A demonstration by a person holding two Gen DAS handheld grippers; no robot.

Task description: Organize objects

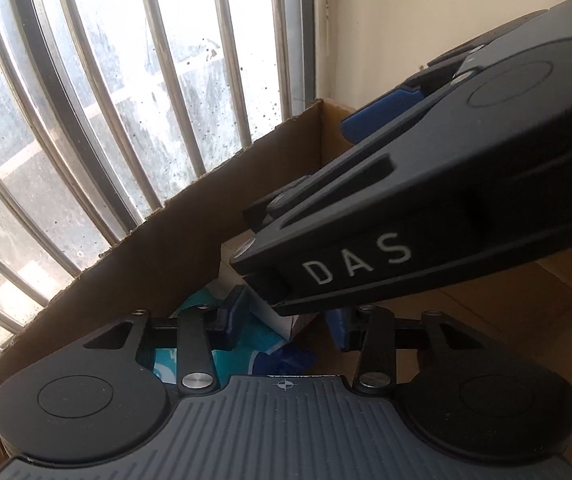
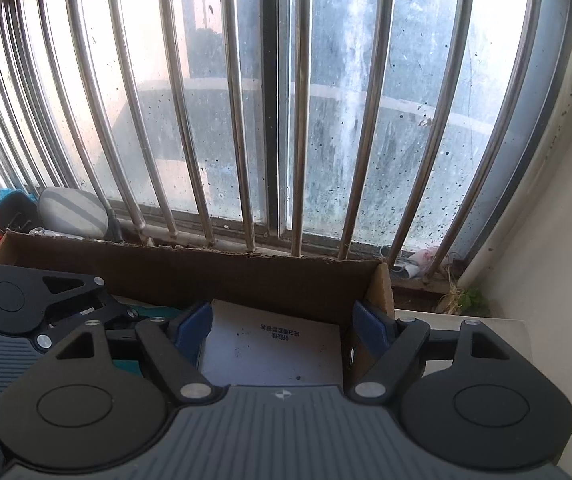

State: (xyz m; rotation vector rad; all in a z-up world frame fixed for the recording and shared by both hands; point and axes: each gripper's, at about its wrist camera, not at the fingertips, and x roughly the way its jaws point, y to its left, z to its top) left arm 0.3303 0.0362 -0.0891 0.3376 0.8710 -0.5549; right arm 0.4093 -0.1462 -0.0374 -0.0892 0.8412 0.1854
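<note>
An open cardboard box (image 2: 246, 276) stands under a barred window. A flat white carton (image 2: 270, 348) with printed text lies inside at its right end. My right gripper (image 2: 282, 326) is open around it: the left pad is by the carton's left edge, and the right pad (image 2: 369, 326) sits at the cardboard end wall. My left gripper (image 1: 286, 322) is in the box, its pads narrowly set over a teal packet (image 1: 260, 340), a white carton corner (image 1: 274, 316) and a blue item (image 1: 286, 360). The right gripper's black body (image 1: 425, 184) hides whether those pads press on anything.
Steel window bars (image 2: 242, 140) and a dirty sill run right behind the box. A grey striped rounded object (image 2: 72, 212) and a dark bowl (image 2: 14, 212) sit at the far left. A white wall (image 2: 545, 260) and a pale surface (image 2: 465, 320) border the box's right.
</note>
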